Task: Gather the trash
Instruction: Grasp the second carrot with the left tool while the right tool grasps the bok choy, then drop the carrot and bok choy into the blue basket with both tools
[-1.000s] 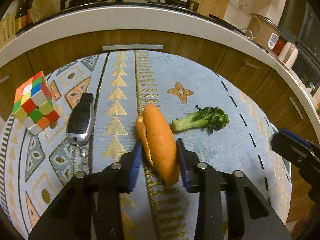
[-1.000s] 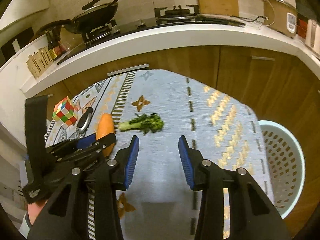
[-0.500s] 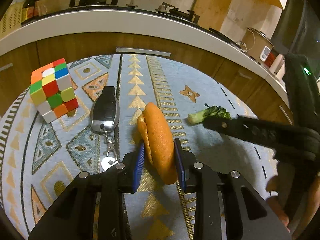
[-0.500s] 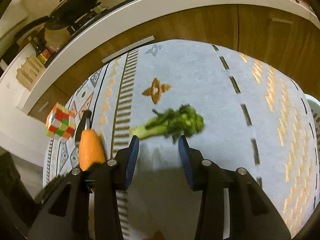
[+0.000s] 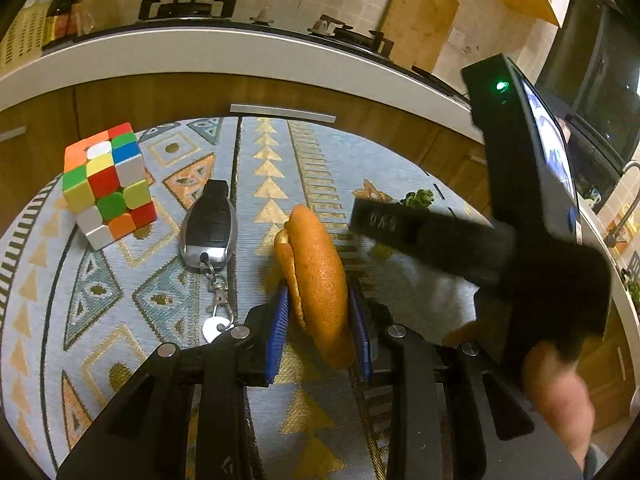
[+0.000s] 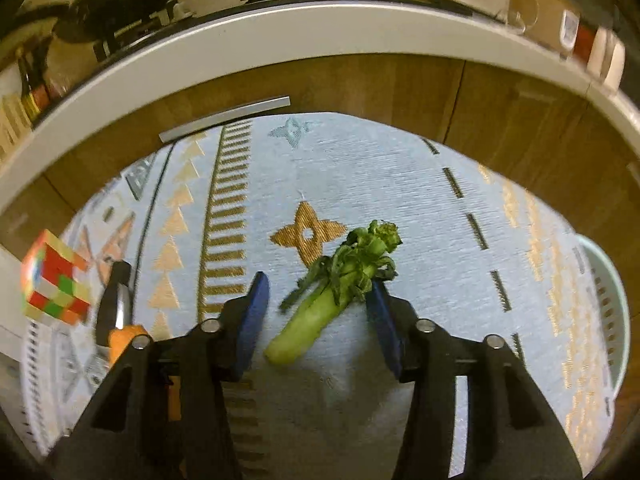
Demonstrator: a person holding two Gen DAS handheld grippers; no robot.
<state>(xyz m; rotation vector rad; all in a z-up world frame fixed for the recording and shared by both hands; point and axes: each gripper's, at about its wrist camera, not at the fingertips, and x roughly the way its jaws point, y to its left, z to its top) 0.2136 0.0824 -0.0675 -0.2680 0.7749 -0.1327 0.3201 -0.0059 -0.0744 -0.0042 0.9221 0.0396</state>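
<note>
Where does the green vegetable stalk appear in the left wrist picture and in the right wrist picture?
Left wrist view: only the leafy tip of the vegetable stalk shows, right of centre, behind the black right gripper.
Right wrist view: the whole stalk lies at the centre, between the gripper's blue pads.
Shared landmark: the colourful puzzle cube, at the left in both views.

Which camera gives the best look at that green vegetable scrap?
The right wrist view: the vegetable scrap lies whole, pale stalk to leafy top, on the cloth between the right gripper's closing jaws. The left wrist view shows only its leafy tip behind that gripper.
</note>
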